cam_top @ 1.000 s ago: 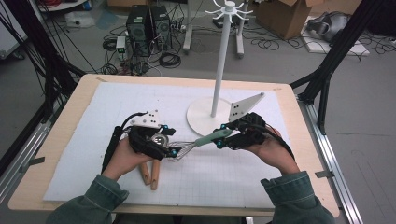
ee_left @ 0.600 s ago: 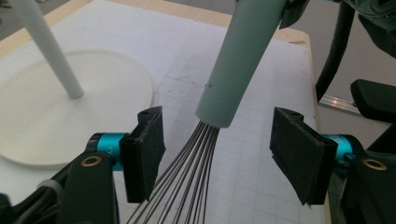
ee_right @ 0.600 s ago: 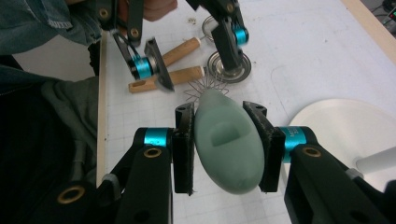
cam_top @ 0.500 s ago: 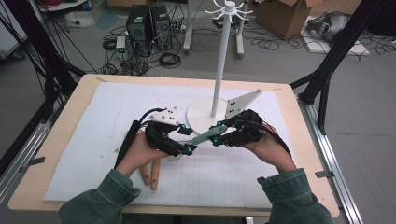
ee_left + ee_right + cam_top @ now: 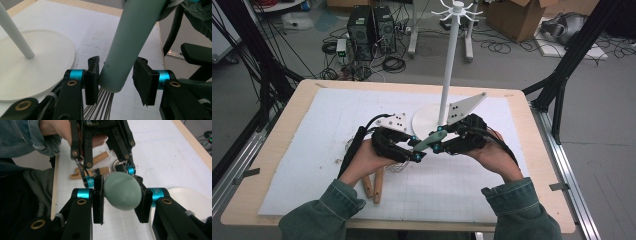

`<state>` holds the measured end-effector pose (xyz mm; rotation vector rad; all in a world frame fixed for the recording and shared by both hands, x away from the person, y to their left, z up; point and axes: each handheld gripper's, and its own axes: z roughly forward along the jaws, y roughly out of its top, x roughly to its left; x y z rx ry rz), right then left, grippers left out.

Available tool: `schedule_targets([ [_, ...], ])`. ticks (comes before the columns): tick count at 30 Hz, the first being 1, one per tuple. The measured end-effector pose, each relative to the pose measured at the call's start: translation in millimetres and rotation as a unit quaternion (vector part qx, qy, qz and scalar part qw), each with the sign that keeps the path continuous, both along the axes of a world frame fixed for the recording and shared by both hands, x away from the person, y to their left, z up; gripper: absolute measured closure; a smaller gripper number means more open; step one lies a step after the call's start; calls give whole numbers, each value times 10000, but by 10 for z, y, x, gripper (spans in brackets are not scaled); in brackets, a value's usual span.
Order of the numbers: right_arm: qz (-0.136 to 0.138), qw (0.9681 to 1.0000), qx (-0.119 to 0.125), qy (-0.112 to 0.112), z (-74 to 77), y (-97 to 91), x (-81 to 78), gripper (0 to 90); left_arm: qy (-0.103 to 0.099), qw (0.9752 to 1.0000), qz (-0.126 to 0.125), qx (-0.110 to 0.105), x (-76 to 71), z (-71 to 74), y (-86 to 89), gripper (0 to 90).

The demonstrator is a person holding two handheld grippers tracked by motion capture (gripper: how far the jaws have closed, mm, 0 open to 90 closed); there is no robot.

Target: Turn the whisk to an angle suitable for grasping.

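A whisk with a pale green handle and metal wires hangs above the white mat, between both hands. My right gripper is shut on the handle's rounded end, both pads pressing on it. My left gripper faces it and straddles the handle just above the wires. Its jaws have just been closing. In the left gripper view one pad touches the handle and the other pad stands a little off it.
A white hook stand rises from its round base just behind the grippers. Two wooden pieces lie on the mat by the left hand. The white mat covers a wooden table.
My left gripper has moved right, up to the right gripper, and its jaws have narrowed around the whisk's handle. The right gripper has held still with the handle in it.
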<state>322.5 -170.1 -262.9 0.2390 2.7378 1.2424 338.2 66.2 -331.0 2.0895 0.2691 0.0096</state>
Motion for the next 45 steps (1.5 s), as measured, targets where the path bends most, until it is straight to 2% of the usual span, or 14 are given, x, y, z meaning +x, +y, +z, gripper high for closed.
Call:
schedule_targets([
  [3, 45, 10000, 39, -20, 22, 42, 10, 657, -126, 9999, 69, 6, -4, 10, 11, 622],
  [6, -48, 9998, 169, 10, 35, 57, 30, 653, -253, 9995, 162, -12, -19, 37, 38, 637],
  [10, -407, 9980, 478, 42, 46, 76, 38, 598, -326, 9989, 344, -48, -33, 56, 49, 658],
  [12, -595, 9958, 685, 73, 43, 81, 42, 585, -355, 9984, 446, -39, -33, 65, 62, 661],
  [13, -720, 9946, 747, 44, 38, 88, 41, 568, -351, 9980, 517, -89, -35, 69, 68, 664],
  [16, -1031, 9903, 919, 167, 3, 109, 37, 541, -350, 9966, 724, -205, -43, 95, 93, 672],
  [20, -1330, 9843, 1126, 278, -55, 164, 42, 544, -376, 9943, 943, -329, -59, 118, 104, 682],
  [28, -1658, 9752, 1399, 433, -137, 303, 62, 588, -398, 9890, 1334, -509, -109, 98, 85, 686],
  [31, -1710, 9733, 1468, 446, -173, 348, 65, 604, -376, 9871, 1444, -578, -120, 87, 76, 686],
  [34, -1703, 9735, 1468, 412, -196, 390, 62, 650, -365, 9853, 1523, -683, -133, 77, 79, 686],
  [37, -1682, 9735, 1498, 391, -209, 407, 65, 663, -304, 9846, 1548, -757, -137, 63, 86, 686],
  [40, -1631, 9742, 1508, 400, -214, 411, 73, 668, -236, 9847, 1520, -817, -131, 56, 106, 682],
  [41, -1572, 9752, 1507, 392, -215, 412, 80, 669, -212, 9855, 1469, -825, -129, 56, 116, 677],
  [45, -1377, 9775, 1538, 429, -222, 404, 120, 671, -170, 9866, 1377, -855, -145, 71, 160, 569],
])
